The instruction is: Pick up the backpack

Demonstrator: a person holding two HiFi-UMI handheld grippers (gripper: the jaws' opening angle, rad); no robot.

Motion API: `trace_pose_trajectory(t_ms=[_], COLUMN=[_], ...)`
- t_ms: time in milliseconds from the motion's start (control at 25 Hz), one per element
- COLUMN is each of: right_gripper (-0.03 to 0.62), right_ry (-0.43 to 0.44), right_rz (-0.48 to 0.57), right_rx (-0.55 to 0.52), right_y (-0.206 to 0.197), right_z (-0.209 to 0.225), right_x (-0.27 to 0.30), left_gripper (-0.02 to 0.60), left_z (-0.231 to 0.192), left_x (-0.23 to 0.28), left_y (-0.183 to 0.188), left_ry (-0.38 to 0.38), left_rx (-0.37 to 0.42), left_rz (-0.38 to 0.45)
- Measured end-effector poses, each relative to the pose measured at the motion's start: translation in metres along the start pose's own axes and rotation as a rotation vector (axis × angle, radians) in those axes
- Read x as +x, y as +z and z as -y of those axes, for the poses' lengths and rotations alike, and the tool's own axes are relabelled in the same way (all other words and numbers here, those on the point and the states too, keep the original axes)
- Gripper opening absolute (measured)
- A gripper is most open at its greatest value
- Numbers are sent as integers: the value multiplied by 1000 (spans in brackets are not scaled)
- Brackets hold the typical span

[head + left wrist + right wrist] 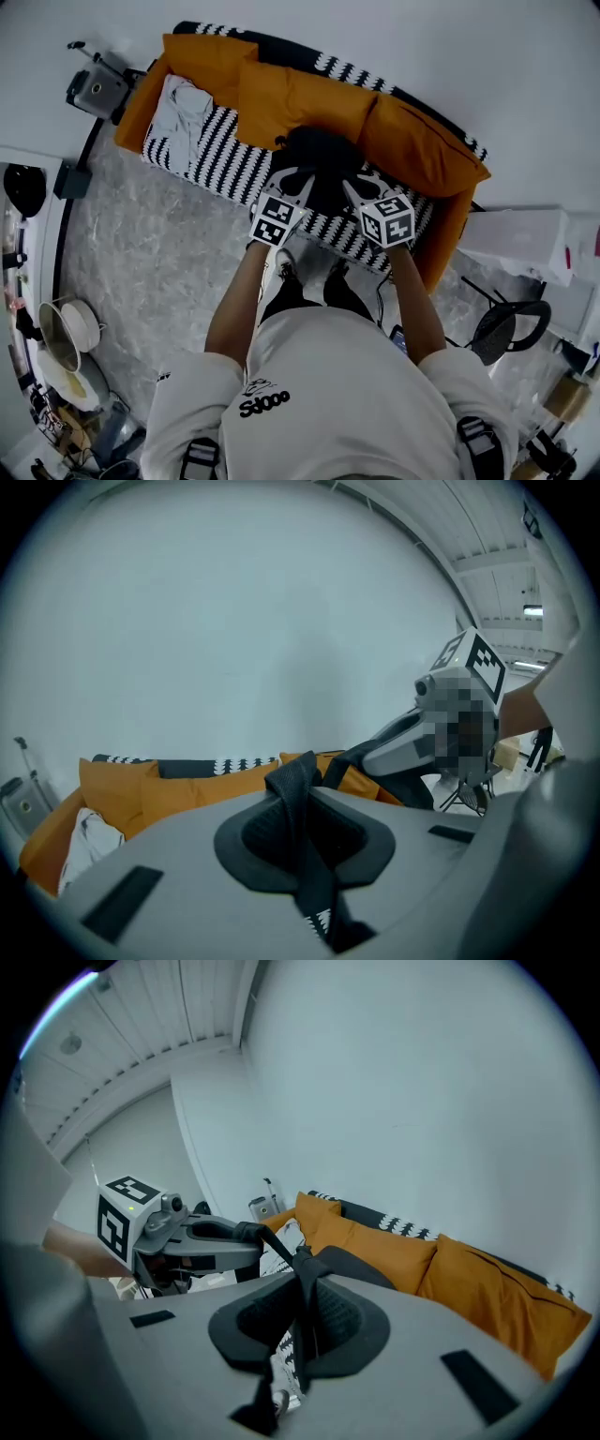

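Note:
A black backpack (319, 155) hangs just above the sofa (216, 150), in front of its orange cushions (300, 98). I hold it from both sides. My left gripper (300, 180) is shut on a black strap (298, 789) that runs up between its jaws in the left gripper view. My right gripper (361, 187) is shut on another black strap (306, 1283), which leads over towards the left gripper (225, 1234) in the right gripper view. The right gripper (412, 747) also shows in the left gripper view. Most of the bag's body is hidden behind the grippers.
The sofa has a black-and-white patterned cover with a white cloth (183, 108) at its left end. A grey suitcase (94, 91) stands beyond that end. Pots (61, 337) sit on a counter at left. A white box (525, 234) and a black chair (506, 328) are at right.

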State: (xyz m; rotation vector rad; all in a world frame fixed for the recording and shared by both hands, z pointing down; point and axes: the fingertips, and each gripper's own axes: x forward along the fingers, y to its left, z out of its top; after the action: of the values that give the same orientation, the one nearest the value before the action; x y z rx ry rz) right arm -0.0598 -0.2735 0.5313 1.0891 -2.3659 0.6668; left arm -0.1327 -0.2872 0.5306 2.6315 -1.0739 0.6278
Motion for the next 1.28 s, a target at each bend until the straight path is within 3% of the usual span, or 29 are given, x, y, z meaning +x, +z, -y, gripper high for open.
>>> trace_pose_trajectory(t_ms=[280,680,1040,1280], right_gripper=[55,54,54,54], right_ry=[41,51,58,74], right_rz=[28,97,267,367], right_rx=[18,-101,-136,-171], right_y=[9,37,84,123], right_z=[-17,-48,-80,-96], right_x=[-35,-98,-158,-175], left_gripper=[40,39,38,38], left_z=[29,70,96,86], left_x=[-33,-78,-131,-151], left_y=[19,62,127,171], left_ry=[-29,-47,-38,29], left_rx=[-1,23,59,86], left_rz=[25,152,303,363])
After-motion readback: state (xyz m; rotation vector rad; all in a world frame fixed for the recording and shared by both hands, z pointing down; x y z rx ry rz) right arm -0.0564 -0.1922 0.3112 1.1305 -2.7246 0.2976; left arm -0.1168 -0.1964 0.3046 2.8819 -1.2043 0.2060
